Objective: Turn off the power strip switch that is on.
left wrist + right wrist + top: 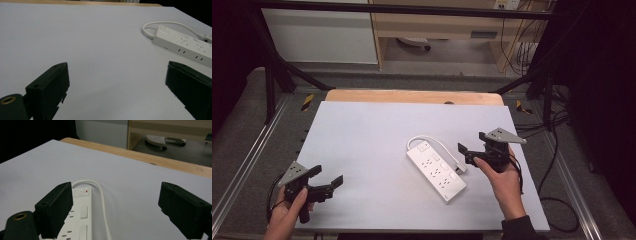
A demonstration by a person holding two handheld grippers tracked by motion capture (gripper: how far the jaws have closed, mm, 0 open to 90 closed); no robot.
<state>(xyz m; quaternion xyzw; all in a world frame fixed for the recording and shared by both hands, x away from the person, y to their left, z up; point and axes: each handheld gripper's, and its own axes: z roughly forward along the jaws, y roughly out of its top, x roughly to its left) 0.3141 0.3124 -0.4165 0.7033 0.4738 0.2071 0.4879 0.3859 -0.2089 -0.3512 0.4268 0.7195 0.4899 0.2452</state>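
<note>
My main worry is the white cord (439,145): it loops out of the far end of the power strip (436,170) and runs back along its right side to the plug (460,167), right where my right gripper (468,154) hangs. If I bring that gripper down carelessly, a jaw could snag the cord, drag the strip across the white counter (362,150), or tug at the plug instead of landing cleanly on the body. The strip also lies at an angle, so a grab not squared to it could slip off an edge.

My right gripper has its jaws spread wide with nothing between them; in the right gripper view the strip (78,220) sits low and to the left, under the left jaw, with the cord (101,195) running up the middle of the gap. My left gripper (326,184) is also spread and holds nothing, well apart from the strip, near the counter's front left corner.
</note>
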